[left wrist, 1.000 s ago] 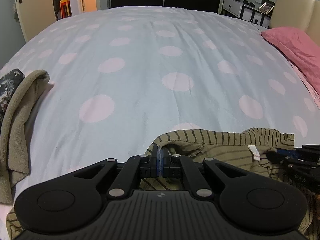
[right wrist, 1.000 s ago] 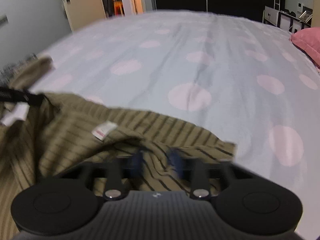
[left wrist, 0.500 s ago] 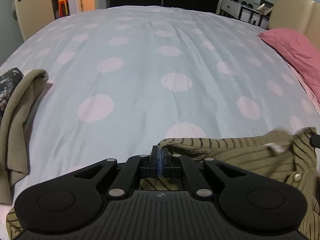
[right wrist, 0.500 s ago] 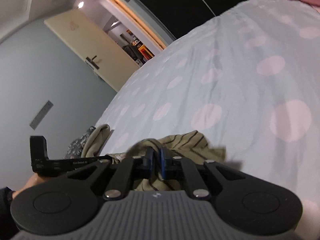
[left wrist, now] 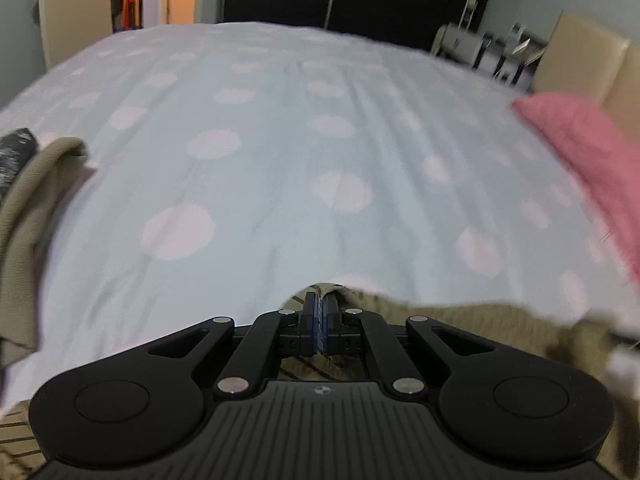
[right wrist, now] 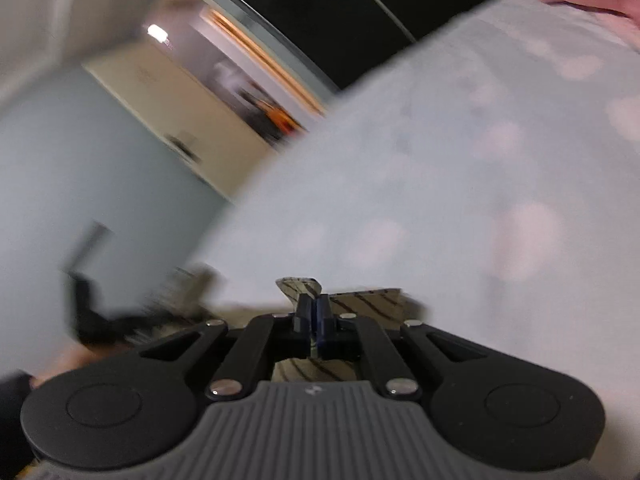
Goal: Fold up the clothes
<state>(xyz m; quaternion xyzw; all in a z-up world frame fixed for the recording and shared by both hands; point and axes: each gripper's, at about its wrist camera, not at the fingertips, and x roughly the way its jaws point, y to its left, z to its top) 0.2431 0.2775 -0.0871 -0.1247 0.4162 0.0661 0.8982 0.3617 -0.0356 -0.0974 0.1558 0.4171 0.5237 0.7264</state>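
Left hand-held gripper (left wrist: pixel 320 300) clamps the striped shirt (left wrist: pixel 460 324) edge. Right hand-held gripper (right wrist: pixel 313 304) (view blurred) pinches another edge. Shirt stretches between them, over the bed (left wrist: pixel 320 160).

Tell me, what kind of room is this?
Most likely a bedroom. A big bed with a spotted cover fills the view, a pink pillow lies by a padded headboard, and a striped shirt is being folded.
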